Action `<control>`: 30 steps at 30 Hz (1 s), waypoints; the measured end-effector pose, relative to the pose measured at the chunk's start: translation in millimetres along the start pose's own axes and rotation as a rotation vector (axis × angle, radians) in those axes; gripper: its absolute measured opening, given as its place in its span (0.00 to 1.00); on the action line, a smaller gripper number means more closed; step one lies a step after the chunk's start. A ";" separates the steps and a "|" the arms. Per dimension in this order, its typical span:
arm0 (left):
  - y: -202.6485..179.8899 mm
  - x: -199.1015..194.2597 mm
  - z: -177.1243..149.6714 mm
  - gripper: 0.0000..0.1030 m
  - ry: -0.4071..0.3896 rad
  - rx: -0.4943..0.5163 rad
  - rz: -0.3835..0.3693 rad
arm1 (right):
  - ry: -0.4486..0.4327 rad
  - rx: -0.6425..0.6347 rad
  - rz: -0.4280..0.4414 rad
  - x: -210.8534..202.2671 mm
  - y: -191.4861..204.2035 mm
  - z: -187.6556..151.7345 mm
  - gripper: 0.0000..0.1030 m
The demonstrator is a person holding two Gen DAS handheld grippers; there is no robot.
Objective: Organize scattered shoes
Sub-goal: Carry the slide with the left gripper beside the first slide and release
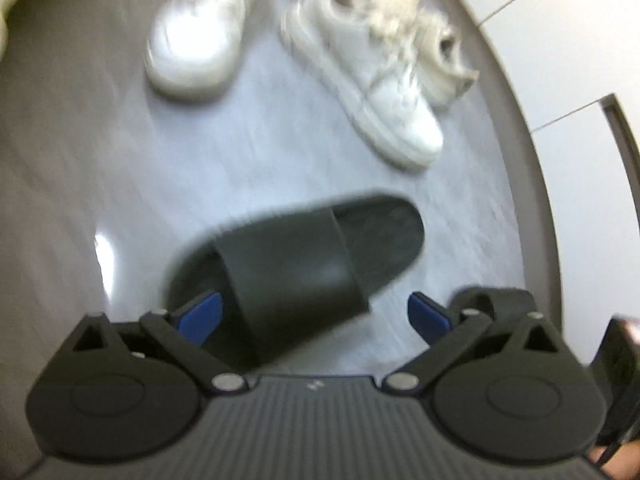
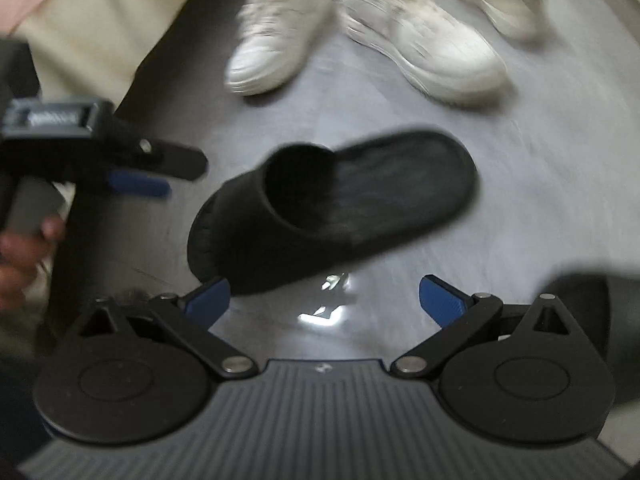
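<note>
In the left wrist view a black slide sandal (image 1: 296, 264) lies on the grey floor, its strap end just below my left gripper (image 1: 316, 316). That gripper is open, its blue pads (image 1: 200, 316) wide apart and off the sandal. In the right wrist view a black slipper (image 2: 332, 208) lies on the floor beyond my right gripper (image 2: 326, 298), which is open with nothing between its fingers. A second black slide (image 2: 592, 304) lies at the right. Both views are blurred.
Several white sneakers (image 1: 368, 80) (image 2: 432, 44) lie scattered farther away. A white wall or cabinet front (image 1: 580, 60) bounds the floor on the right. A beige trouser leg (image 2: 100, 28) and a hand (image 2: 24, 248) holding the other gripper are at the left.
</note>
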State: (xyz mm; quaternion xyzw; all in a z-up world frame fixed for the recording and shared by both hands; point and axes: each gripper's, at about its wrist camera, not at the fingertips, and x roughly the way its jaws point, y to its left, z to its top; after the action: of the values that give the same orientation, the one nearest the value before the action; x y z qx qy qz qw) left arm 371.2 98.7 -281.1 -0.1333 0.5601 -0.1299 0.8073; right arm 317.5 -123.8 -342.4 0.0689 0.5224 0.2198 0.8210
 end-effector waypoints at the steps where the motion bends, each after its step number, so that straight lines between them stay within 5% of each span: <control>1: 3.7 -7.0 -0.2 1.00 -0.039 0.013 0.033 | -0.015 -0.028 0.003 3.5 7.9 4.4 1.00; 7: 32.5 -24.8 -3.2 1.00 -0.162 -0.008 0.168 | -0.031 -0.171 0.029 32.6 45.9 18.9 1.00; 12: 60.2 -18.1 -9.0 1.00 -0.115 -0.150 0.142 | 0.015 -0.287 -0.038 68.1 76.5 15.8 1.00; 17: 76.3 -20.2 -7.4 1.00 -0.137 -0.188 0.152 | 0.020 -0.371 -0.100 94.4 99.5 14.6 1.00; 24: 91.3 -18.3 -10.1 1.00 -0.143 -0.226 0.175 | 0.059 -0.263 -0.163 116.7 79.0 22.7 0.86; 30: 86.3 -8.2 -14.2 1.00 -0.109 -0.204 0.204 | -0.026 -0.256 -0.157 87.0 49.0 36.5 0.83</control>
State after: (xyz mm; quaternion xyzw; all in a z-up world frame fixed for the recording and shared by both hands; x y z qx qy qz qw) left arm 360.3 180.9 -309.9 -0.1641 0.5361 0.0178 0.8278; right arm 367.0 -38.0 -381.4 -0.0745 0.4834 0.2187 0.8444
